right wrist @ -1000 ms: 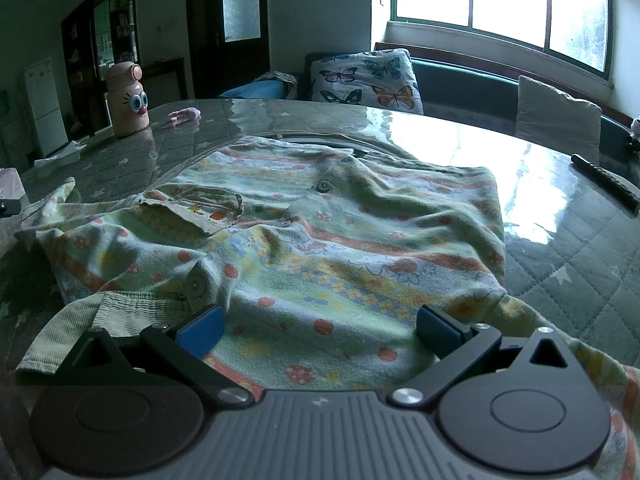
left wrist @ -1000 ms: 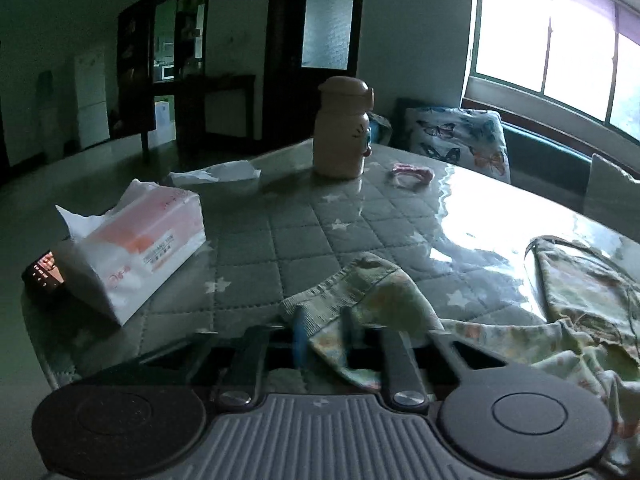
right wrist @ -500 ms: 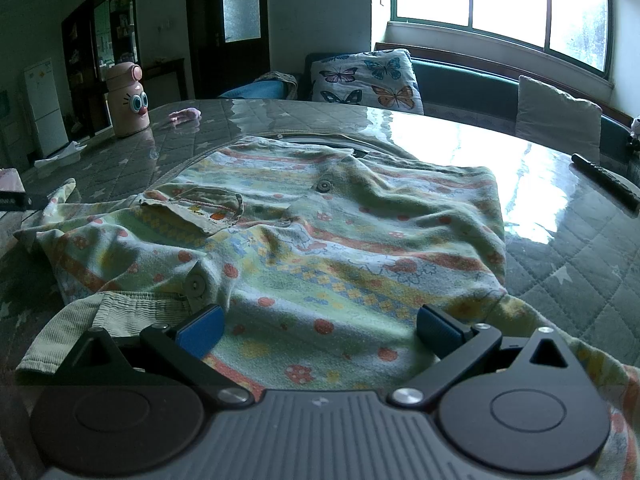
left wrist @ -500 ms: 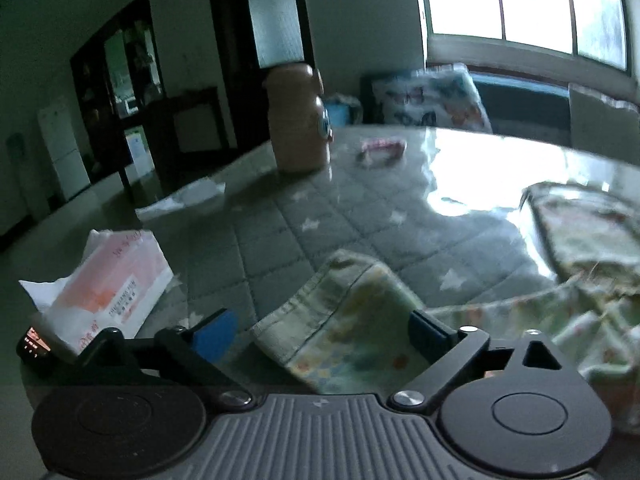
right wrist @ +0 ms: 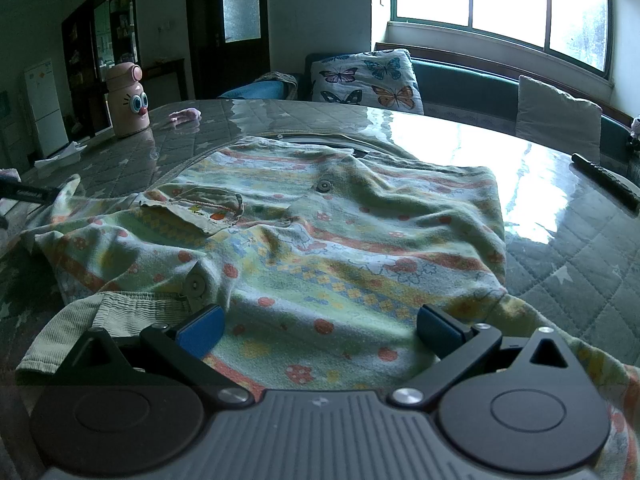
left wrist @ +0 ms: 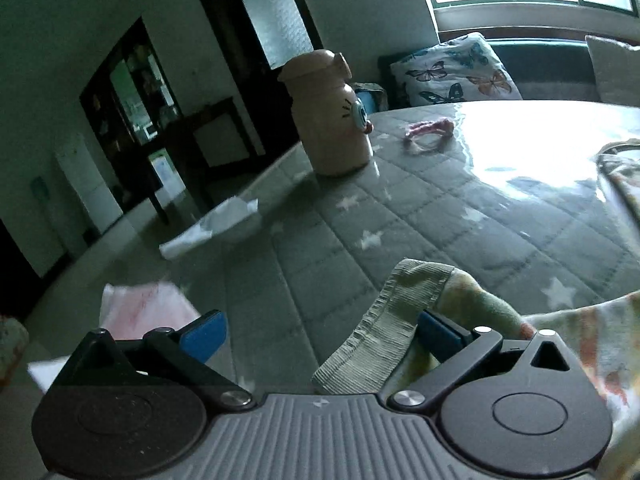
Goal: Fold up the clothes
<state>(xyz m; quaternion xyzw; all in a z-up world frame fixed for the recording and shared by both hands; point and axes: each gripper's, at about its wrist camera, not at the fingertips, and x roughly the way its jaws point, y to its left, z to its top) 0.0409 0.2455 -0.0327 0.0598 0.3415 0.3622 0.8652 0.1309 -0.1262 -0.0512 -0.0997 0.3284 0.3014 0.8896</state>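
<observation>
The pale green flowered button-up top (right wrist: pixel 320 232) lies spread and rumpled on the grey quilted star-print table (right wrist: pixel 580 240), no fold visible. The left tool (left wrist: pixel 320 332) gapes wide around its ribbed cuff (left wrist: pixel 384 332); the right tool (right wrist: pixel 320 326) hovers wide over the hem. Folding remains.

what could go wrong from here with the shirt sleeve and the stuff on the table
The left claw is open with the ribbed sleeve cuff draped over only one finger, so closing now may miss or catch just an edge. The sleeve is bunched, so a fold could come out crooked. Swinging the sleeve across the shirt might brush the tissue pack close to the left claw.
</observation>
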